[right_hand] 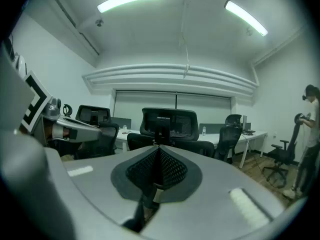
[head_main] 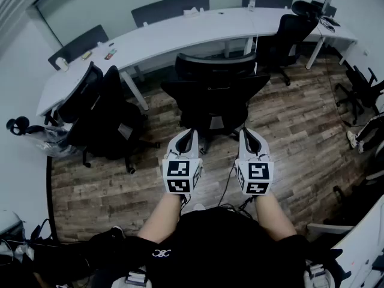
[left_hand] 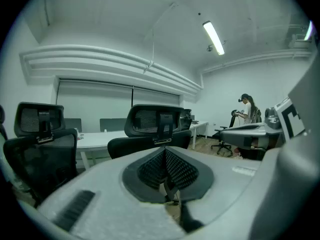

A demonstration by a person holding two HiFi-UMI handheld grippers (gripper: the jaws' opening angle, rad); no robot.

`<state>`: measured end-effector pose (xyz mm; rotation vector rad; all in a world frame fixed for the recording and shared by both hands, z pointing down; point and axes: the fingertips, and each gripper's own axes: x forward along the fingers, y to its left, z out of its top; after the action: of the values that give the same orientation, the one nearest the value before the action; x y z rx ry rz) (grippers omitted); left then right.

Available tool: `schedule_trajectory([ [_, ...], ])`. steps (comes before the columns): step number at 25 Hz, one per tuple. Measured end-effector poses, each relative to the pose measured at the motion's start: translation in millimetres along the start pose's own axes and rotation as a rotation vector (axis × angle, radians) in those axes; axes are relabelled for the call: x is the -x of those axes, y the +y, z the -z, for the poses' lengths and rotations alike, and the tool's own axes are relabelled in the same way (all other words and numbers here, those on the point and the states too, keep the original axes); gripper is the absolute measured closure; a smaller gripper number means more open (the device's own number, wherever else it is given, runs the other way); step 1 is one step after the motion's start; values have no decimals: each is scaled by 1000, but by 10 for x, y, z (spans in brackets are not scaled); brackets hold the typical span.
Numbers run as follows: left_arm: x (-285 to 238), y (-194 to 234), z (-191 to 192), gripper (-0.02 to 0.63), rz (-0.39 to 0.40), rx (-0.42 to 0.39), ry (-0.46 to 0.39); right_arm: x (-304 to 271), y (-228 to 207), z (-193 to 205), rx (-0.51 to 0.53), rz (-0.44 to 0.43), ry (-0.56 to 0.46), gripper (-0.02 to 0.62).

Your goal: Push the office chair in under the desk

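Observation:
A black mesh office chair stands on the wood floor in front of the long curved white desk, its back turned to me. It also fills the middle of the left gripper view and of the right gripper view. My left gripper and right gripper are held side by side just short of the chair's back, apart from it. Both are shut with nothing between the jaws.
Another black chair stands at the left by the desk, and one more at the back right. Small items lie on the desk top. A person stands far off at the right. More chairs crowd the right edge.

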<state>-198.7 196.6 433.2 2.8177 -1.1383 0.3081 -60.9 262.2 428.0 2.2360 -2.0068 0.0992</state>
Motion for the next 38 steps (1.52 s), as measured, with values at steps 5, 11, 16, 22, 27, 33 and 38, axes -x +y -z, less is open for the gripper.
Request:
schedule_trajectory([
  [5,14,48,-20,597,13,-2,3,-23,40,-22,-12,12,8,588],
  [11,-32,136,46,597,43,-51,32,-77,84,-29,-26,51,-6,586],
  [16,-48,294,12,588,59,-107,22,-182,248,-32,-20,53,3,584],
  [22,-132,537,44,566,118,-108,18,-291,342,14,-22,89,19,568],
  [27,-242,698,116,557,158,-78,28,-368,328,62,-40,127,32,563],
  [33,-521,775,128,537,173,-111,49,-588,156,41,-35,147,-4,561],
  [38,-889,990,16,530,128,-250,45,-980,-172,62,1,102,14,544],
])
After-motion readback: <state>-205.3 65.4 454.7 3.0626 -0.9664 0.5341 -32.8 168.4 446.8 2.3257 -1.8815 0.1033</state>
